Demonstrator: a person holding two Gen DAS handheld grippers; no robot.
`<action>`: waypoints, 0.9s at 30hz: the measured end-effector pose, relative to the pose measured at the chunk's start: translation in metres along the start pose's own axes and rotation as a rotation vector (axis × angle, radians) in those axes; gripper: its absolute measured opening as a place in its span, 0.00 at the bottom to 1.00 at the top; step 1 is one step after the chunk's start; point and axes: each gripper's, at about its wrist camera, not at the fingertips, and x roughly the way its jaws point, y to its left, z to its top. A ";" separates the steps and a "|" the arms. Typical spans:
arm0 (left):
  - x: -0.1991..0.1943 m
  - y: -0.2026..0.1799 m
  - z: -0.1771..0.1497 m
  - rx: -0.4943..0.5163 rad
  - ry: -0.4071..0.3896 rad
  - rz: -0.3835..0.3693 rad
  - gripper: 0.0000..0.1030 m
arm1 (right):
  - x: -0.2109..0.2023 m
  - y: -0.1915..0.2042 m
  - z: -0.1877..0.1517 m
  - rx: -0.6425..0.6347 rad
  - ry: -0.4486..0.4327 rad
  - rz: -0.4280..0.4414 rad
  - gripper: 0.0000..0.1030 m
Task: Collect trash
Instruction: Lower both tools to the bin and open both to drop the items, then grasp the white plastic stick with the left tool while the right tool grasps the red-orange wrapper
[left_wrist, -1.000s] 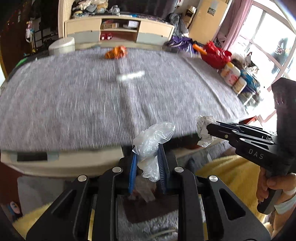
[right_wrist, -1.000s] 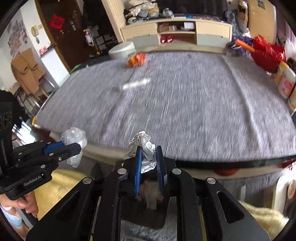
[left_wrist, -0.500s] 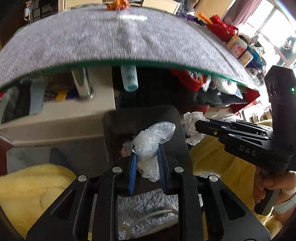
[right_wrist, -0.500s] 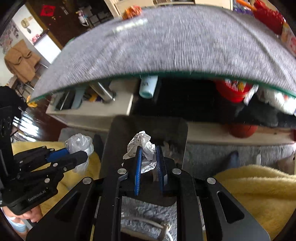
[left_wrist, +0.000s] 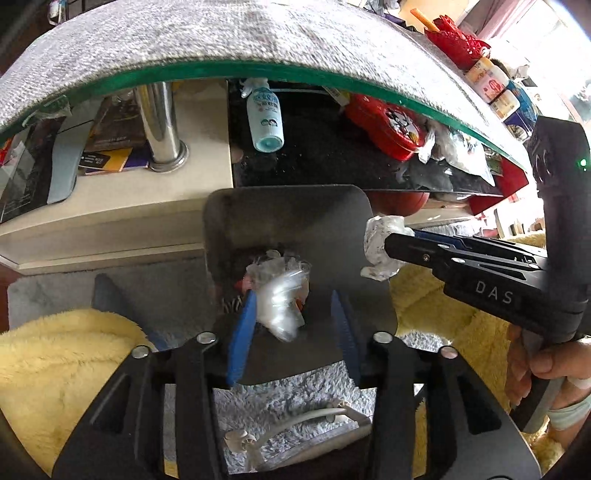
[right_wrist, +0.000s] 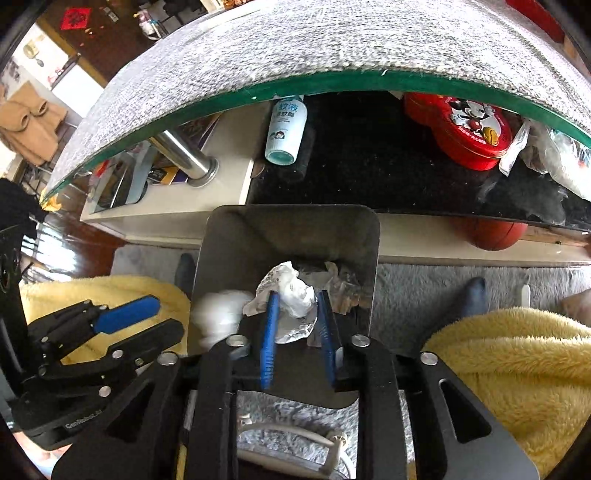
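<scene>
Dark metal walls of the trash bin (left_wrist: 288, 218) fill the middle of both wrist views, the bin standing on the grey rug (right_wrist: 424, 291) just in front of the glass-edged table (left_wrist: 258, 70) with its grey cloth. Both tongs point steeply down over its mouth. The left tongs (left_wrist: 291, 325) are opening: the clear plastic wrap (left_wrist: 280, 299) lies between the blue pads, blurred, touching the left pad (left_wrist: 240, 332) while the right pad stands clear of it, so it is no longer pinched. The right tongs (right_wrist: 295, 328) are opening too, with the crumpled white paper (right_wrist: 291, 299) between the pads (whether they are pressing on it I cannot tell). Other scraps (right_wrist: 336, 277) lie at the bottom of the bin. On the shelf under the table rest a white bottle (right_wrist: 284, 129) and a red tin (right_wrist: 465, 129). Yellow fleece (right_wrist: 517, 369) flanks the bin on both sides.
</scene>
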 end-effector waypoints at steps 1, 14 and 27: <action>-0.001 0.000 0.001 0.000 -0.004 0.002 0.44 | -0.002 -0.001 0.001 0.004 -0.005 0.002 0.36; -0.039 0.007 0.021 0.001 -0.079 0.028 0.79 | -0.052 -0.008 0.027 0.019 -0.139 0.002 0.86; -0.079 0.009 0.104 0.048 -0.192 0.066 0.84 | -0.092 -0.020 0.115 0.025 -0.261 -0.063 0.93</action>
